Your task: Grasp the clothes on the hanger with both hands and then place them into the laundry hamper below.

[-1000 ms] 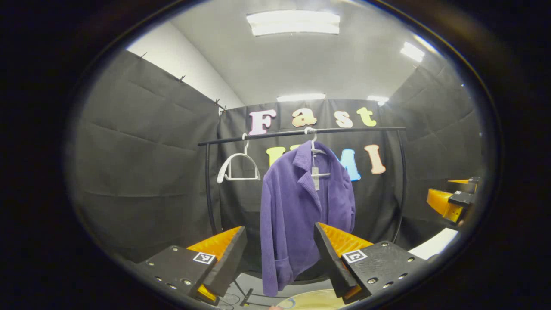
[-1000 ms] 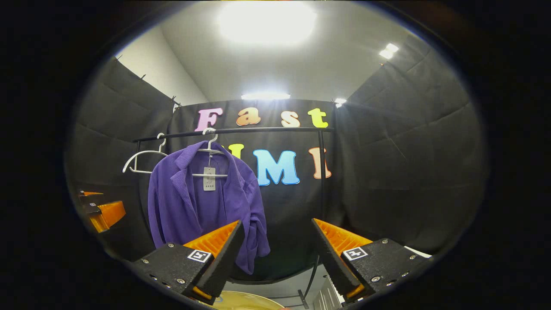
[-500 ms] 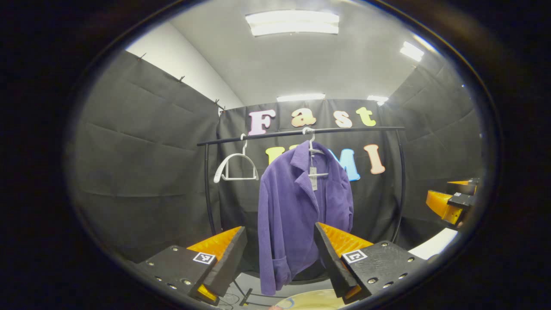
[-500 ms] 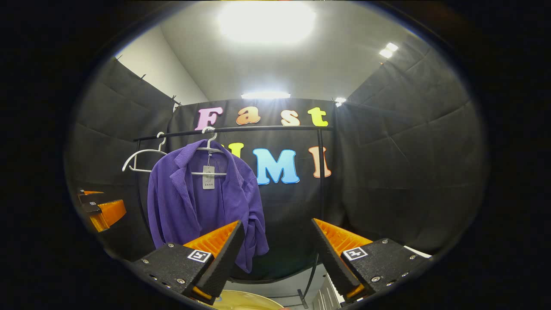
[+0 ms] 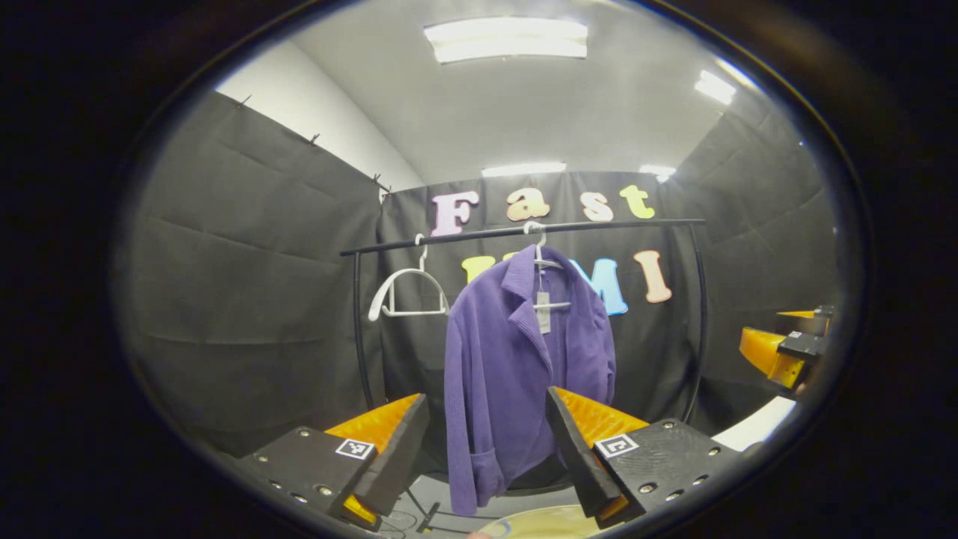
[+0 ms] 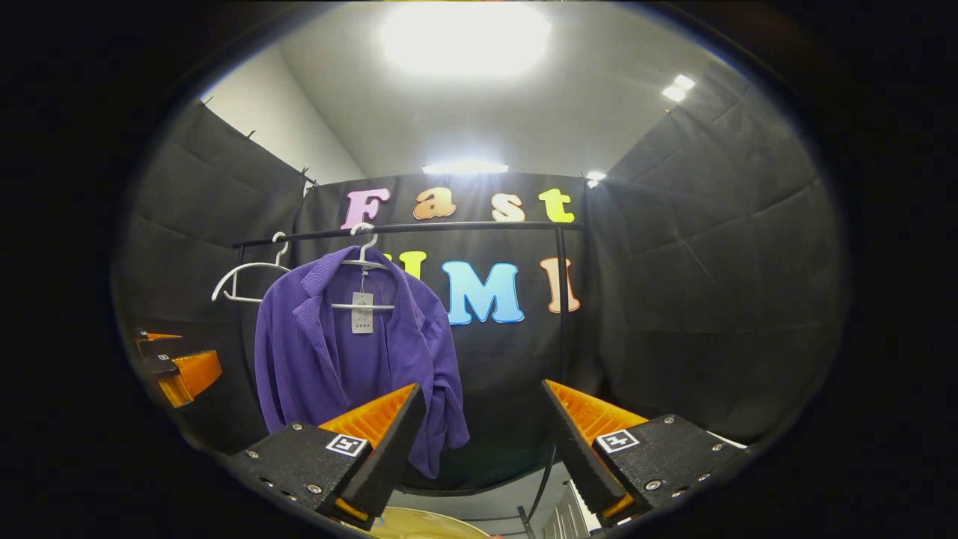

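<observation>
Both grippers, left (image 5: 486,442) and right (image 6: 483,442), jaws wide, holding nothing. Jacket (image 5: 524,374) hangs on hanger (image 5: 540,258) on far rail (image 5: 524,230), apart from both. Hamper (image 6: 419,524) rim near, below.

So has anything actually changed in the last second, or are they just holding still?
Hardly anything. In the left gripper view the jacket and rail drift slightly leftward, so that gripper has shifted a touch. Nothing was grabbed or released: both grippers stay open, the right one too, and the jacket still hangs on its hanger beside the empty hanger.
</observation>
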`<action>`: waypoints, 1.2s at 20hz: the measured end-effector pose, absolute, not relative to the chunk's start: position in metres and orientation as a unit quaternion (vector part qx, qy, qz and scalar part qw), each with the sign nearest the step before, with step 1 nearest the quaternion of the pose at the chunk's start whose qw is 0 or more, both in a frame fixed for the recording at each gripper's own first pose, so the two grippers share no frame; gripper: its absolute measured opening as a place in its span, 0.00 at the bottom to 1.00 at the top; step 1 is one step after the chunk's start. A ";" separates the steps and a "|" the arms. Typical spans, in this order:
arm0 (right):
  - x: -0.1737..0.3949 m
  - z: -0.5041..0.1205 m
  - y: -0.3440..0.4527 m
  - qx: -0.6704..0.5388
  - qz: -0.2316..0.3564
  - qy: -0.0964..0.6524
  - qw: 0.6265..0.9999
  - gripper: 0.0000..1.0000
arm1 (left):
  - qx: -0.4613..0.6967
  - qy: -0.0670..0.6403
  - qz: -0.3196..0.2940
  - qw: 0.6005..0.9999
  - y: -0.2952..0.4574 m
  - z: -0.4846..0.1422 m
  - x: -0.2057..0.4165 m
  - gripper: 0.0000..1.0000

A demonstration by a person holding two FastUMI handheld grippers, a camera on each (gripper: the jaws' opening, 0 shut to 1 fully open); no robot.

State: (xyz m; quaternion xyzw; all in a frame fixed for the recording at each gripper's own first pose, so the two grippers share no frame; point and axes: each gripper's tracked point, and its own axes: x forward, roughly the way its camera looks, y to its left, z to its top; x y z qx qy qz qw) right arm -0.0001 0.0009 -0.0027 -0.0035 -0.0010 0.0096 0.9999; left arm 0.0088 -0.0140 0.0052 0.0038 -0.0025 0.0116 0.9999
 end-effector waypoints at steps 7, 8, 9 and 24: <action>0.002 0.008 0.004 0.003 0.027 -0.017 0.999 0.95 | -0.004 -0.014 0.026 1.000 -0.025 0.025 0.042 0.91; 0.003 0.010 0.004 0.005 0.031 -0.020 0.999 0.95 | -0.002 -0.015 0.028 1.000 -0.027 0.027 0.049 0.91; 0.003 0.011 0.005 0.005 0.036 -0.024 0.999 0.95 | -0.002 -0.015 0.029 0.999 -0.030 0.030 0.055 0.91; 0.010 0.025 0.023 0.054 0.123 -0.039 0.990 0.95 | -0.014 -0.007 0.046 0.999 -0.071 0.041 0.157 0.90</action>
